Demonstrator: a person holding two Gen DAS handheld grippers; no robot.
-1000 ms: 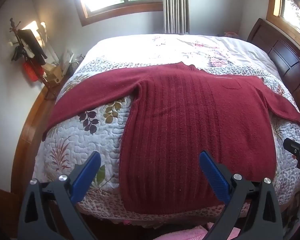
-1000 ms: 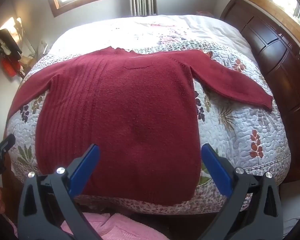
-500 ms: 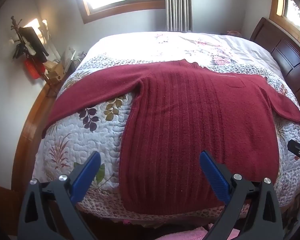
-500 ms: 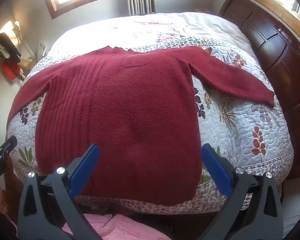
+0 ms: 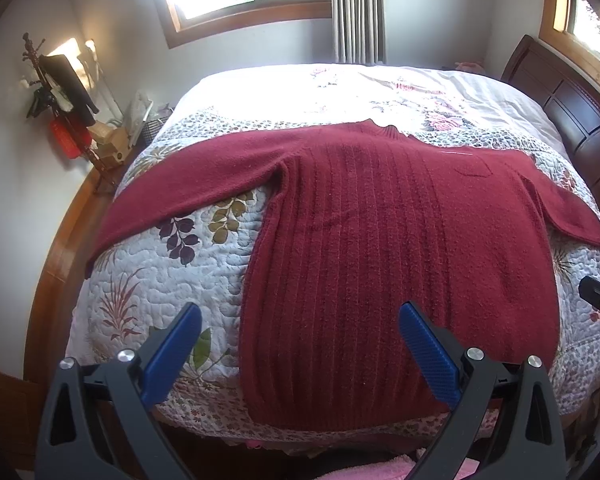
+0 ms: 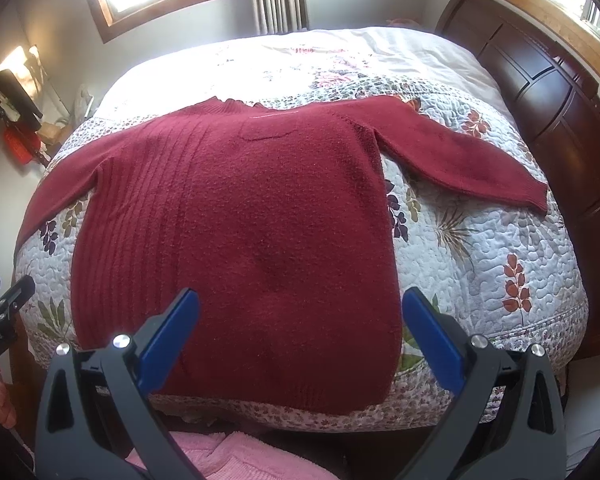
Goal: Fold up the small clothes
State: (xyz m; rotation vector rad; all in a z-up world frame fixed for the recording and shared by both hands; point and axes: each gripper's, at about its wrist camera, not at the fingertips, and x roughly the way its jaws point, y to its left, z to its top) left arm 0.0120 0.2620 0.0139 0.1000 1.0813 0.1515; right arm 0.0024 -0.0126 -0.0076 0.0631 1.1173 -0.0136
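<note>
Sweater (image 5: 380,248) in dark red knit is being displayed flat on the floral quilt (image 5: 172,272) of the bed (image 6: 500,256), both sleeves spread outward and the hem lying at the near edge. Left claw (image 5: 300,354) is being held above that hem with its blue pads wide apart, nothing being gripped. Right claw (image 6: 300,340) is likewise being held spread apart over the lower right of the sweater, clear of the fabric. Pink cloth (image 6: 236,460) is being glimpsed below.
</note>
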